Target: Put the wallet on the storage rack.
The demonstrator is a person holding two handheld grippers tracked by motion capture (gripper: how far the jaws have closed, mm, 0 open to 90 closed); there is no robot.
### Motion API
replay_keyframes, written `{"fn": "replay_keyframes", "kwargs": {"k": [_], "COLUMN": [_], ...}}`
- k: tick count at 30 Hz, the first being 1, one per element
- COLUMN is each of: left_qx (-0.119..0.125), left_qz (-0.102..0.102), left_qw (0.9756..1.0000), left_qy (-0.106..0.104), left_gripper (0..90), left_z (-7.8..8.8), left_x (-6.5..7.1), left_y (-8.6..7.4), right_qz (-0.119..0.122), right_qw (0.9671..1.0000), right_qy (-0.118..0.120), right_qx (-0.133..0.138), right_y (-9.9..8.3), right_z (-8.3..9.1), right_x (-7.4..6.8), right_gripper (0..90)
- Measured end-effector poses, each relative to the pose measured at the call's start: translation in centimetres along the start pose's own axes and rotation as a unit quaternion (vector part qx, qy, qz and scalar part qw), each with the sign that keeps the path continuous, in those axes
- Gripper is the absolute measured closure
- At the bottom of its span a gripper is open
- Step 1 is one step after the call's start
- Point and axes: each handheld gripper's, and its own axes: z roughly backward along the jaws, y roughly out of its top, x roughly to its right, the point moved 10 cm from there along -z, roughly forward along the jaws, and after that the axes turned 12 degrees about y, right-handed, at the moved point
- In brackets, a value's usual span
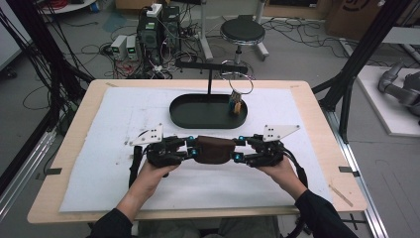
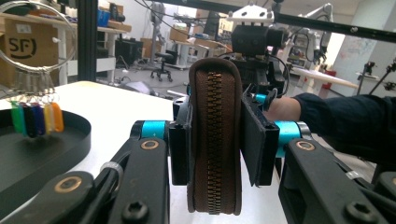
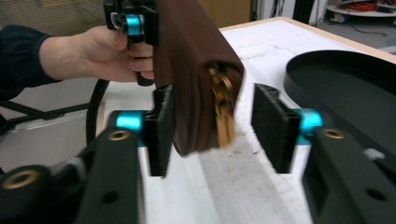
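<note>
Brown zippered pouch (image 1: 214,149) is hanging between the 2 grippers at the near middle of the table (image 1: 74,148), just above the white mat (image 1: 119,119).

Left gripper (image 1: 190,150), in the person's left hand (image 1: 151,173), is clamping the pouch's left end; in the left gripper view its pads (image 2: 180,149) are pressing both faces of the pouch (image 2: 215,140), whose zipper edge is standing upright and facing the camera.

Right gripper (image 1: 240,150), in the right hand (image 1: 277,171), is sitting at the pouch's right end with its jaws apart: in the right gripper view 1 pad is touching the brown side of the pouch (image 3: 191,70), while the other pad (image 3: 273,126) is standing clear, with a gap beside the golden zipper pull (image 3: 223,112).

Farther off, a black oval tray (image 1: 198,116) is lying on the mat, well apart from the pouch. A ring of coloured key tags (image 1: 236,104) is hanging over the tray's right end from a black stand (image 1: 209,74).
</note>
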Motion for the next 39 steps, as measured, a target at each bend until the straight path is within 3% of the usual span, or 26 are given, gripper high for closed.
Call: {"fn": "replay_keyframes", "kwargs": {"k": [1, 2, 4, 8, 15, 20, 27, 30, 33, 39], "left_qx": [-0.004, -0.006, -0.03, -0.09, -0.145, -0.162, -0.148, -0.143, -0.14, -0.119], "left_qz": [-0.005, -0.01, -0.026, -0.061, -0.098, -0.106, -0.101, -0.102, -0.1, -0.088], "left_qw": [1.0, 0.9999, 0.9992, 0.9938, 0.9842, 0.9808, 0.9837, 0.9845, 0.9848, 0.9882], "left_qy": [0.0, 0.001, 0.009, 0.024, 0.028, 0.019, 0.01, 0.008, 0.022, 0.037], "left_gripper": [66.4, 66.0, 63.3, 48.7, 47.5, 50.5, 60.8, 63.8, 65.5, 66.2], "left_z": [0.0, 0.0, 0.0, 0.0, -0.1, -0.5, -0.4, -0.4, -0.3, -0.1], "left_x": [0.0, 0.0, -0.1, -0.3, -0.4, -0.1, 0.0, 0.1, -0.3, -1.1], "left_y": [-0.1, -0.2, -0.4, -1.0, -2.0, -2.7, -2.4, -2.2, -2.1, -1.5], "right_qz": [0.003, 0.008, 0.007, 0.017, 0.02, 0.021, 0.026, 0.027, 0.022, 0.017], "right_qw": [1.0, 0.9999, 0.9999, 0.9994, 0.9984, 0.998, 0.9983, 0.9986, 0.9993, 0.9992], "right_qy": [0.004, -0.002, 0.009, 0.009, 0.023, 0.031, 0.026, 0.017, -0.004, -0.033], "right_qx": [-0.003, -0.006, -0.01, -0.028, -0.047, -0.051, -0.045, -0.043, -0.03, -0.012], "right_y": [0.0, 0.0, -0.1, -0.4, -0.6, -0.7, -0.5, -0.4, -0.1, 0.3], "right_z": [-0.1, -0.1, 0.0, -0.1, -0.4, -0.6, -0.4, -0.3, 0.2, 1.6], "right_x": [-0.2, -0.2, -0.3, -0.3, -0.6, -0.8, -0.7, -0.5, 0.0, 0.8], "right_gripper": [62.0, 63.7, 68.2, 71.7, 72.3, 72.3, 70.5, 62.9, 49.7, 50.5]}}
